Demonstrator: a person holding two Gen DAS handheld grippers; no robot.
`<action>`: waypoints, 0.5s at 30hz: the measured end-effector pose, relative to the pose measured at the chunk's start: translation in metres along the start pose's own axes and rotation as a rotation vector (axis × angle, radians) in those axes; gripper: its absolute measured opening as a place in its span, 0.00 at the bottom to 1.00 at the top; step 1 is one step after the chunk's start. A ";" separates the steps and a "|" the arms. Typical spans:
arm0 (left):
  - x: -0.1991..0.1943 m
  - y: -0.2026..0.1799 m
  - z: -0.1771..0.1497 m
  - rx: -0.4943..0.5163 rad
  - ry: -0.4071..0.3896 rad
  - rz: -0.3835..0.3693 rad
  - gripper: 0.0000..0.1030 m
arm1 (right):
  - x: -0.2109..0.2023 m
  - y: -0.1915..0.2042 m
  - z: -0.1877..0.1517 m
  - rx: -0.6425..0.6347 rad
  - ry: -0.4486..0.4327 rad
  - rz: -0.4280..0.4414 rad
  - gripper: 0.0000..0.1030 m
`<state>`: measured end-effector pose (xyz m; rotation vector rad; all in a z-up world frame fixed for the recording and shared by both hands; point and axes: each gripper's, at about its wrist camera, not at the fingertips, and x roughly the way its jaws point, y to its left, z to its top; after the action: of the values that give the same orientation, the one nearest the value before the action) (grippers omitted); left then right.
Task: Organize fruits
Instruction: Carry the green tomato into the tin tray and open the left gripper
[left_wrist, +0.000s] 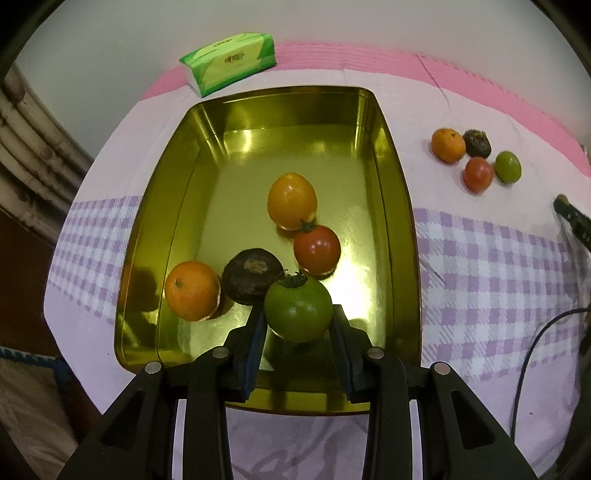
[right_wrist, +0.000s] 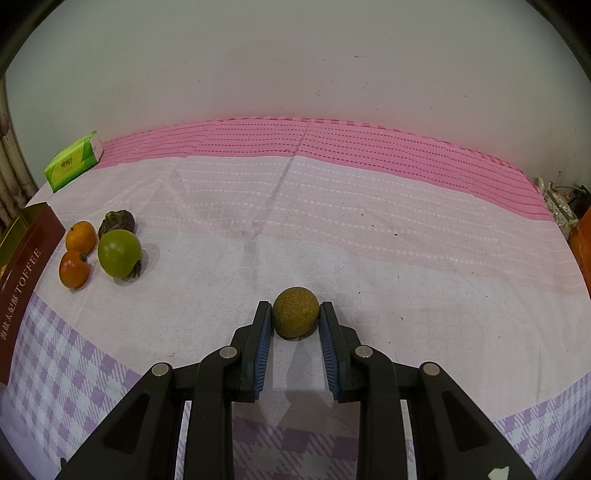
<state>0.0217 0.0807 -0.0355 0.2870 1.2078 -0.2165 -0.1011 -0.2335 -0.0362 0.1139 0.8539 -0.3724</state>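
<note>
My left gripper (left_wrist: 298, 314) is shut on a green tomato (left_wrist: 297, 313) and holds it over the near part of a gold tin tray (left_wrist: 391, 206). In the tray lie a yellow-orange fruit (left_wrist: 291, 201), a red tomato (left_wrist: 317, 249), a dark brown fruit (left_wrist: 252, 276) and an orange (left_wrist: 192, 290). My right gripper (right_wrist: 295, 314) is shut on a brownish-green round fruit (right_wrist: 295, 313) low over the cloth. On the cloth lie an orange (right_wrist: 80, 236), a red tomato (right_wrist: 74, 268), a green tomato (right_wrist: 119, 253) and a dark fruit (right_wrist: 116, 221).
A green tissue box (left_wrist: 229, 62) stands behind the tray near the wall. The tin's brown side with "TOFFEE" lettering (right_wrist: 26, 273) is at the right wrist view's left edge. A black cable (left_wrist: 532, 354) runs along the cloth at right. The pink and purple-checked cloth (right_wrist: 369, 229) covers the table.
</note>
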 end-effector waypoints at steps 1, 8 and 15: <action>0.000 -0.002 -0.002 0.004 0.003 0.002 0.35 | 0.000 0.000 0.000 0.001 0.000 0.000 0.24; 0.005 -0.006 -0.006 0.015 0.007 0.017 0.35 | 0.000 0.001 0.000 0.001 0.000 0.000 0.24; 0.006 -0.006 -0.004 0.013 0.004 0.027 0.35 | 0.000 0.002 0.000 0.000 0.001 -0.003 0.24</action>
<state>0.0182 0.0762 -0.0428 0.3149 1.2059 -0.2008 -0.1006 -0.2320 -0.0361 0.1128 0.8548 -0.3747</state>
